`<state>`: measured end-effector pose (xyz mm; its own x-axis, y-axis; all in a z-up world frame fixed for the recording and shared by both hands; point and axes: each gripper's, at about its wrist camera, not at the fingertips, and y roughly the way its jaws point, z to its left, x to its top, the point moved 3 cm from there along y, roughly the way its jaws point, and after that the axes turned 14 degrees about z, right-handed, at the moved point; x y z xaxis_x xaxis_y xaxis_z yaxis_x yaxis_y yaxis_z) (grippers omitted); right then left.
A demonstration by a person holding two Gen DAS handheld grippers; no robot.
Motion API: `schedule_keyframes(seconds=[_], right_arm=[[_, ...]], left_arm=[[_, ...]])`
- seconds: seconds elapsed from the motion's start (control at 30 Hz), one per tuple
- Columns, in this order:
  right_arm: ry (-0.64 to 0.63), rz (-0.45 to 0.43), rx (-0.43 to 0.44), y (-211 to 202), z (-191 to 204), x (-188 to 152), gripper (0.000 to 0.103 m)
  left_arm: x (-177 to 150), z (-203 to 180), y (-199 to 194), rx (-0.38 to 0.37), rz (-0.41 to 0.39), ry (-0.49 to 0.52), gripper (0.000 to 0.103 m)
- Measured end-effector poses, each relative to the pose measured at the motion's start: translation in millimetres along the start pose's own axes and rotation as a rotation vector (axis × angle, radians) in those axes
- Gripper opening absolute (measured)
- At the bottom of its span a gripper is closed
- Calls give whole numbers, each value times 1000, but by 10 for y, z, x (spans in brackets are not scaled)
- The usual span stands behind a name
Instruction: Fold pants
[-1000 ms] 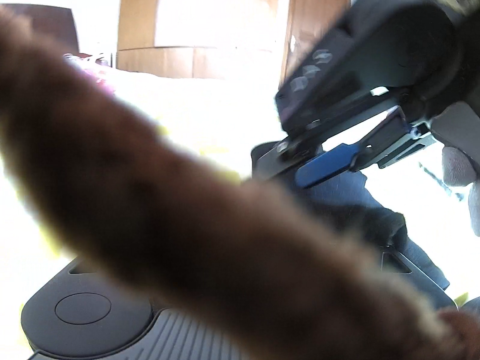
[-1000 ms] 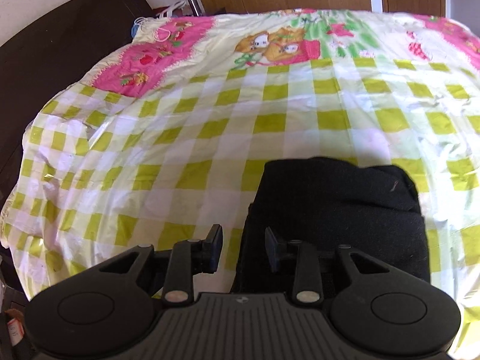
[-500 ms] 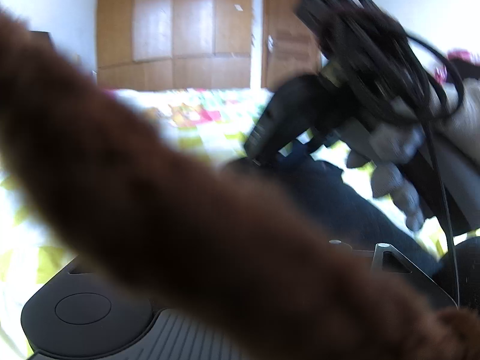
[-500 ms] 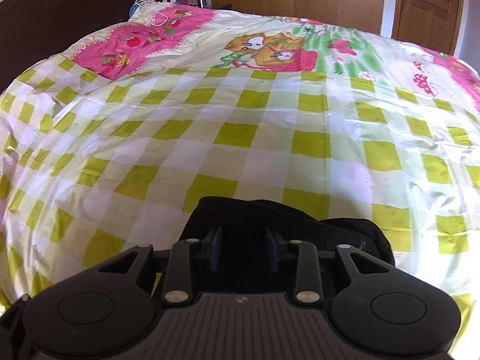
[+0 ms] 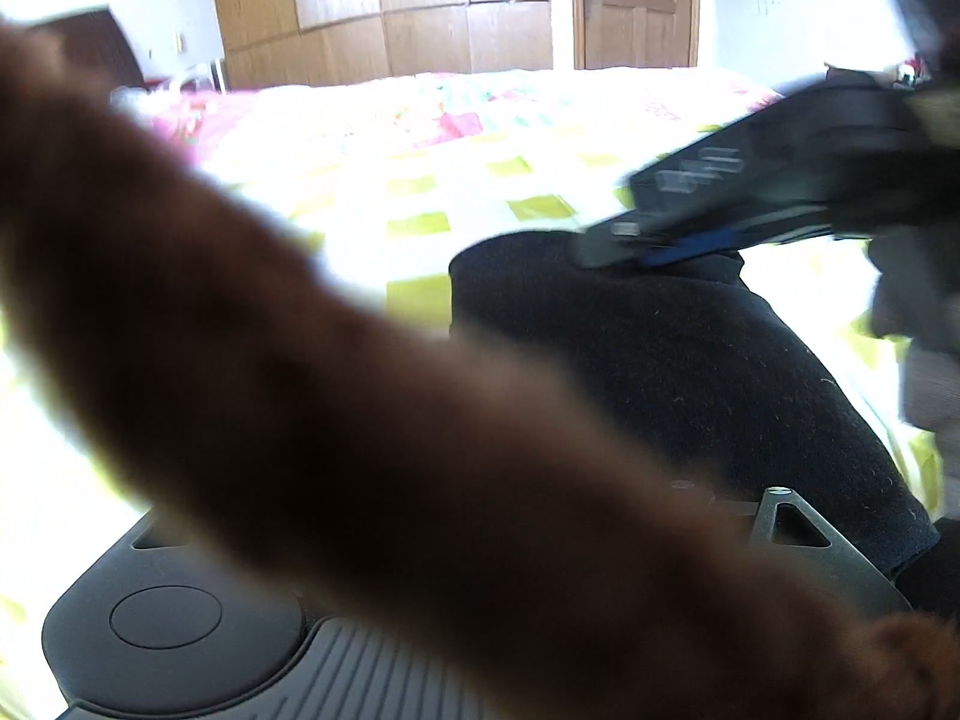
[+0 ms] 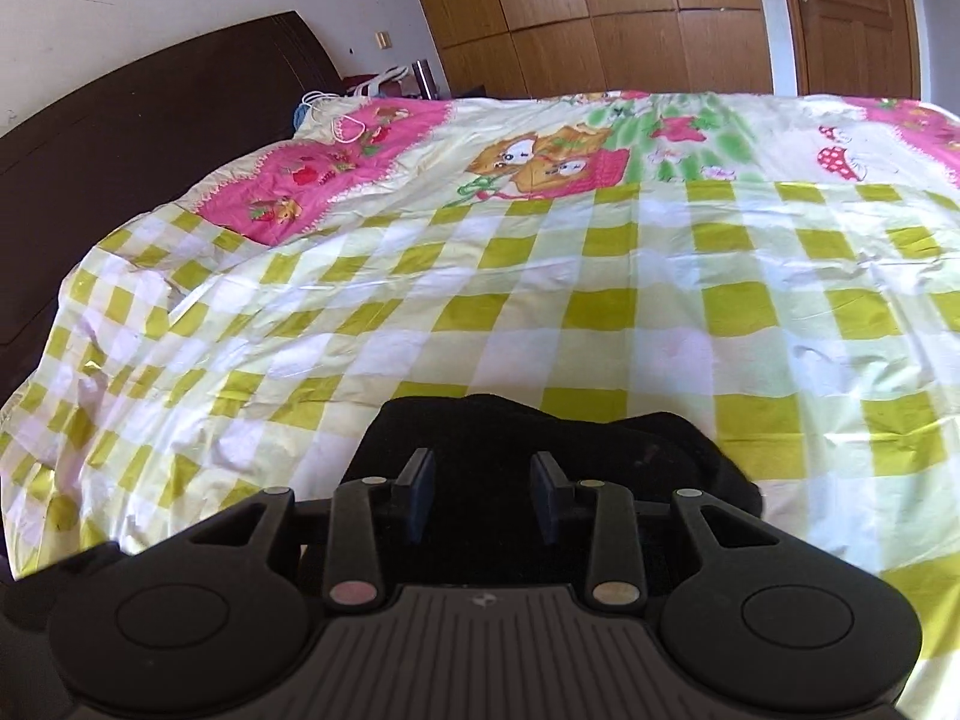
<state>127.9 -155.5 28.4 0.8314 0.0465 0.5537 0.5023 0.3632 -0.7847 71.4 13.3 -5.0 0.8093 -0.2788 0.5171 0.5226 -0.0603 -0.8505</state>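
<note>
- I see the pants [image 6: 540, 438] as a black, fuzzy, knit-like bundle, already folded into a compact block.
- From my right wrist view: they lie flat on the bed, on the green-and-white checked part of the cover, near the close edge; far edge rounded, slightly lumpy, with a shallow dip in the middle.
- From my left wrist view: pants [image 5: 678, 372] run as a dark oblong from centre to lower right, left edge straight, far corner rounded, light lint specks on the fabric.
- Near end of the bundle is hidden; I can't tell the layer count.
</note>
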Motion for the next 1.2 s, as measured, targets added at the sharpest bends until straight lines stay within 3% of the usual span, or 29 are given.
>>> schedule_keyframes(seconds=[0.13, 0.27, 0.57, 0.73, 0.87, 1.0, 1.1, 1.2], right_arm=[[10, -17, -32, -235, -121, -326, 47], [41, -1, -44, -215, -192, -562, 47], [45, 38, -78, 11, -206, -776, 49], [75, -21, -88, -126, -254, -790, 49], [165, -82, -93, -358, -534, -704, 53], [198, 21, -110, -212, -802, -677, 60], [263, 123, -11, 11, -917, -681, 63], [290, 171, 44, 225, -907, -657, 74]], left_arm=[[6, -98, -114, 48, -21, 35, 85], [-31, -141, -191, 73, -23, 63, 85], [-79, -158, -22, 86, 40, 64, 86], [-91, -173, -45, 92, 22, 79, 86], [7, -40, -158, 28, -21, 46, 85], [89, 139, 7, -36, -6, -26, 87], [89, 199, 205, -110, 17, -61, 90], [80, 229, 393, -212, 54, -91, 90]])
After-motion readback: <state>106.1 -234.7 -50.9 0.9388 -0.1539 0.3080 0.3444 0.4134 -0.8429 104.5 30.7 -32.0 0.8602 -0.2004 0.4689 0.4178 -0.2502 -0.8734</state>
